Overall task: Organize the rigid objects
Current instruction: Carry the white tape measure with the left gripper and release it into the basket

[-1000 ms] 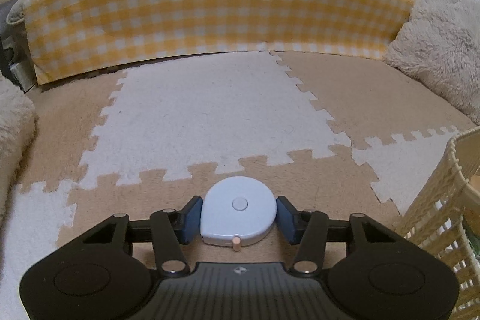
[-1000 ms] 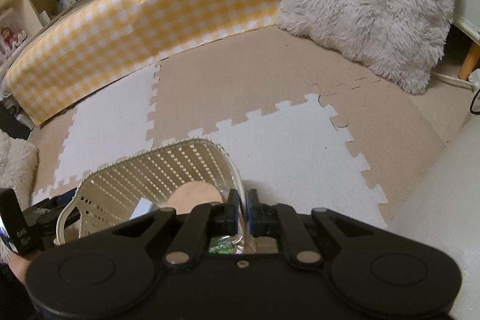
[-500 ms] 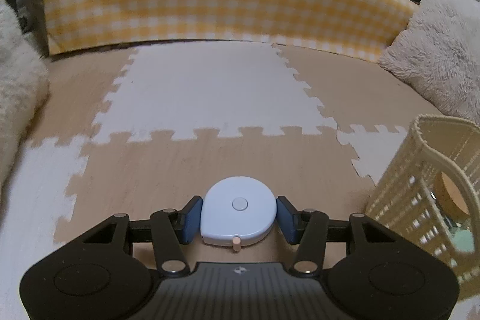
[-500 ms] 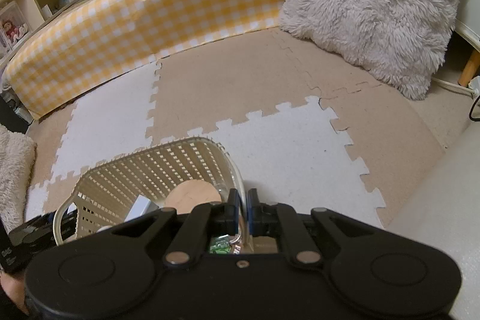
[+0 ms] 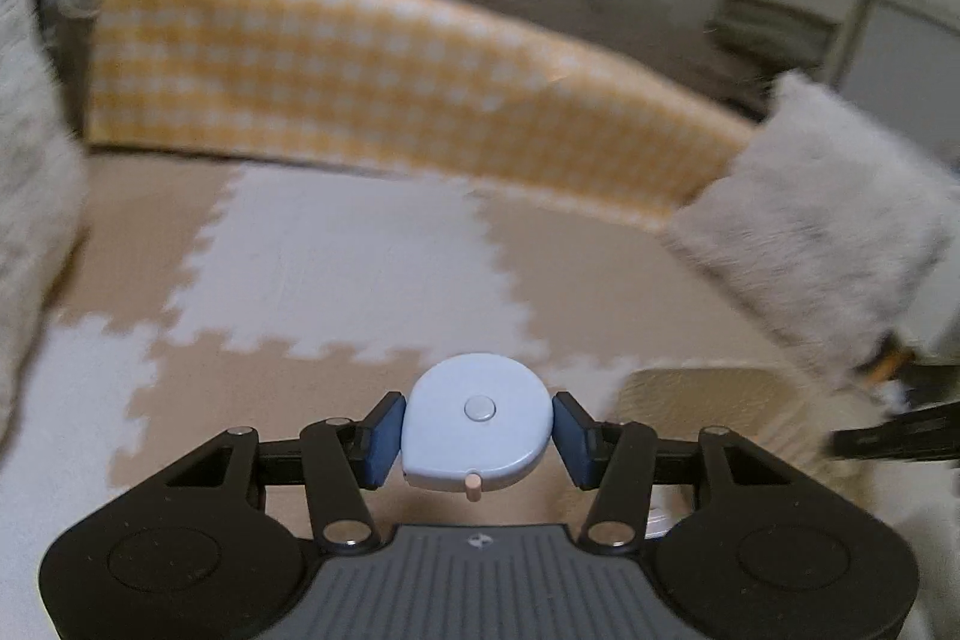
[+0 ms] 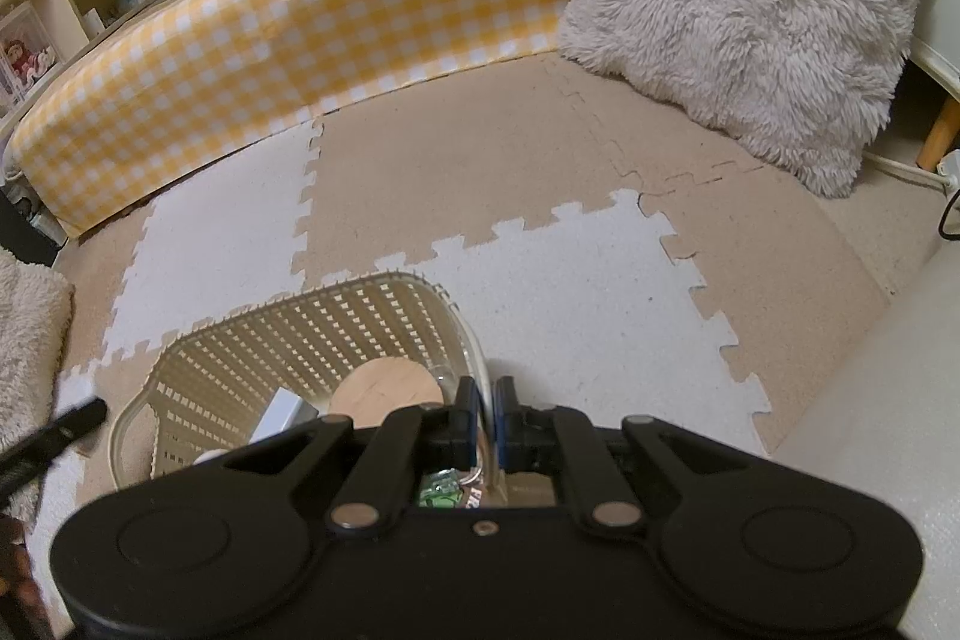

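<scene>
Low in the middle of the left wrist view, the left gripper (image 5: 477, 433) is clamped on a pale blue tape measure (image 5: 477, 427), its blue pads pressing both sides so the flat case rides level, probably for carrying to the basket (image 5: 690, 394), which shows only as a blur at lower right. Across the lower left of the right wrist view, that basket (image 6: 288, 340) is sharp: a cream lattice bin on the foam floor mat (image 6: 570, 292). The right gripper (image 6: 486, 421) is closed on the basket's near rim, likely to steady it. Only this view shows the contents, a round wooden lid (image 6: 387, 391) and a white box (image 6: 282, 412).
</scene>
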Demonstrator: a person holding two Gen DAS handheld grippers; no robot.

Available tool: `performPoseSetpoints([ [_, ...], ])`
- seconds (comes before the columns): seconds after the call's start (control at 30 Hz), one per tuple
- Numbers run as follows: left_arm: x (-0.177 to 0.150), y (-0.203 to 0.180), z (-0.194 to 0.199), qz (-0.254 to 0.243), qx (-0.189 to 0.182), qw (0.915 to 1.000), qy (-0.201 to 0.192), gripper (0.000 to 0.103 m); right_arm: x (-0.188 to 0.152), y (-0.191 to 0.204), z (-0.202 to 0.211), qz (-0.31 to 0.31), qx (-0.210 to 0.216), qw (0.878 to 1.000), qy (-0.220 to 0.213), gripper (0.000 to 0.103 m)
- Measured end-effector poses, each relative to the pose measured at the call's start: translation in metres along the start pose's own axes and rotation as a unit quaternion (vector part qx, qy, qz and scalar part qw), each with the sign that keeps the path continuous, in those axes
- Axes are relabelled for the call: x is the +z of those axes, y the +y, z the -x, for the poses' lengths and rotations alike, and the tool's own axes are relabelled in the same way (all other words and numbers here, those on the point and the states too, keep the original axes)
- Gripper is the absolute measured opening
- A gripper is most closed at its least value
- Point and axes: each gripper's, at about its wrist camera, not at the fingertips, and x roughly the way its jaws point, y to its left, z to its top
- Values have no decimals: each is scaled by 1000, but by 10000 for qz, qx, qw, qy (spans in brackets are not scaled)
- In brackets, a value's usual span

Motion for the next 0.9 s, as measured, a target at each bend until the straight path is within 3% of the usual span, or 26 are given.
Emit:
performPoseSetpoints([
  [0.23, 9, -56, 5, -542, -845, 9949, 138, 54, 0, 0, 0, -18, 24, 10000, 13, 6],
  [0.4, -4, -95, -11, -959, -1169, 9874, 469, 54, 0, -2, 0, -78, 77, 9999, 32, 6],
  [0.67, -23, -135, -39, -1488, -1305, 9749, 1022, 54, 1, -5, 0, -164, 126, 9998, 62, 6],
  [0.9, -30, -152, -66, -1443, -1308, 9703, 1437, 54, 2, -6, 0, -204, 152, 9996, 80, 6],
])
